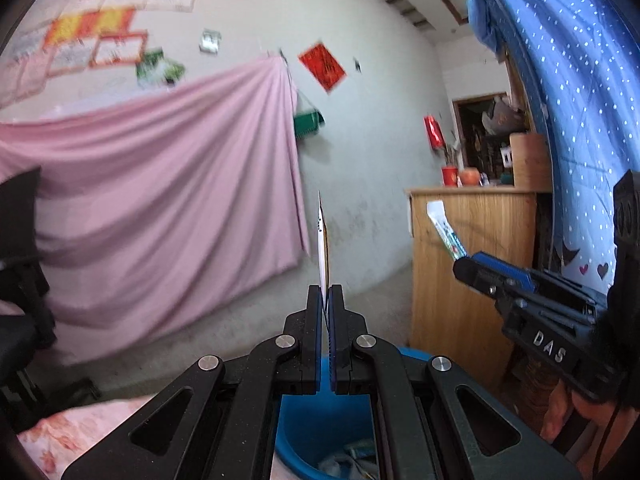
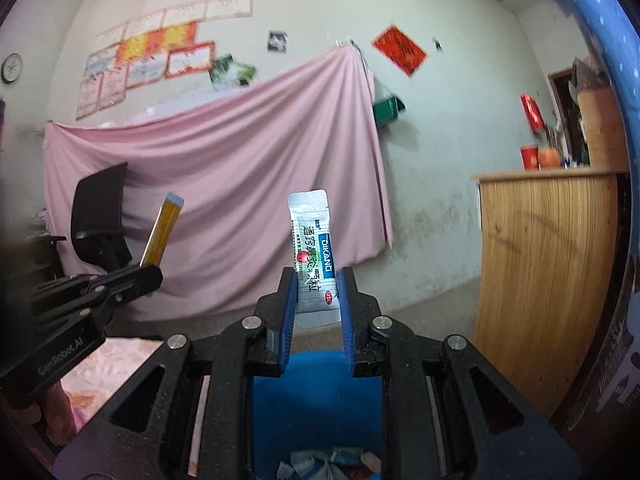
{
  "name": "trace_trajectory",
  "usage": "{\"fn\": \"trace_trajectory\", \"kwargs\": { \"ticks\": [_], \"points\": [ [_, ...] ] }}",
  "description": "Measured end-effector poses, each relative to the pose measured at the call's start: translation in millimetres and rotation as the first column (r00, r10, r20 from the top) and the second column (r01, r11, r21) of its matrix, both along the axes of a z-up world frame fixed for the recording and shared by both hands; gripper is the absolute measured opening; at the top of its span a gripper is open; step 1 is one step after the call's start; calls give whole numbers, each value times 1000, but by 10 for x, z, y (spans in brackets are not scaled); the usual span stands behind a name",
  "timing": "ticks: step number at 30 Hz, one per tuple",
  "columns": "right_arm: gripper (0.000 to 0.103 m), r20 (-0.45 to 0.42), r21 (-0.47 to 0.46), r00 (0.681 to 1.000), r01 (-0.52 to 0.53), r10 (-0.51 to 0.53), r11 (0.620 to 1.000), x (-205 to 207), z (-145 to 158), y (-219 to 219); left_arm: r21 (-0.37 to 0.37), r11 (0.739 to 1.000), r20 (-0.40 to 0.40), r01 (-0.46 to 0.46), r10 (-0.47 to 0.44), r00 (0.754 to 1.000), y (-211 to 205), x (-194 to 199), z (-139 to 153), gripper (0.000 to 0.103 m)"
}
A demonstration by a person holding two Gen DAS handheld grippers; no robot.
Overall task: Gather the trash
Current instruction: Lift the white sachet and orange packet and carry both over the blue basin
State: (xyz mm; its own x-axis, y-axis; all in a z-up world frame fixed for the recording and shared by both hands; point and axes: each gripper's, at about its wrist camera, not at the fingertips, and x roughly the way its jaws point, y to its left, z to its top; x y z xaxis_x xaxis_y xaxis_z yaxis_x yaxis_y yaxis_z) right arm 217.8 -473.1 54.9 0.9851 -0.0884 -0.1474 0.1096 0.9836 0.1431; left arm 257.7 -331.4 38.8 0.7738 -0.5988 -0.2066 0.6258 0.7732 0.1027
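My left gripper (image 1: 325, 292) is shut on a thin flat wrapper (image 1: 322, 244) that I see edge-on in the left wrist view. From the right wrist view that wrapper (image 2: 162, 232) is a gold strip with a pale blue tip, sticking up from the left gripper (image 2: 150, 274). My right gripper (image 2: 317, 276) is shut on a white and blue sachet (image 2: 314, 256) with printed text, held upright. In the left wrist view the right gripper (image 1: 464, 266) holds the sachet (image 1: 444, 228) at the right. A blue bin (image 1: 304, 432) (image 2: 316, 400) sits below both grippers with crumpled trash inside.
A wooden cabinet (image 2: 548, 264) stands to the right with red cups on top. A pink sheet (image 2: 240, 200) hangs on the far wall. A black chair (image 2: 100, 216) is at the left, pink floral bedding (image 1: 80, 428) lower left, and a blue dotted curtain (image 1: 580, 100) on the right.
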Motion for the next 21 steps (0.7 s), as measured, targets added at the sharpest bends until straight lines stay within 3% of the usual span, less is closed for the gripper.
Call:
{"fn": "trace_trajectory", "kwargs": {
  "ticks": [4, 6, 10, 16, 21],
  "points": [
    [44, -102, 57, 995, -6, 12, 998, 106, -162, -168, 46, 998, -134, 31, -25, 991, -82, 212, -131, 1],
    [44, -144, 81, 989, -12, 23, 997, 151, -256, -233, 66, 997, -240, 51, -34, 970, -162, 372, -224, 1],
    [44, -245, 129, 968, -19, 51, 991, 281, -446, -377, 102, 993, -382, 67, -23, 924, -259, 608, -373, 1],
    [44, -371, 178, 923, -38, 103, 983, 436, -687, -476, 208, 973, -484, 103, 11, 875, -417, 793, -566, 1],
    [44, -432, 198, 892, -49, 132, 979, 539, -808, -479, 225, 967, -537, 121, 19, 844, -485, 902, -627, 1]
  ]
}}
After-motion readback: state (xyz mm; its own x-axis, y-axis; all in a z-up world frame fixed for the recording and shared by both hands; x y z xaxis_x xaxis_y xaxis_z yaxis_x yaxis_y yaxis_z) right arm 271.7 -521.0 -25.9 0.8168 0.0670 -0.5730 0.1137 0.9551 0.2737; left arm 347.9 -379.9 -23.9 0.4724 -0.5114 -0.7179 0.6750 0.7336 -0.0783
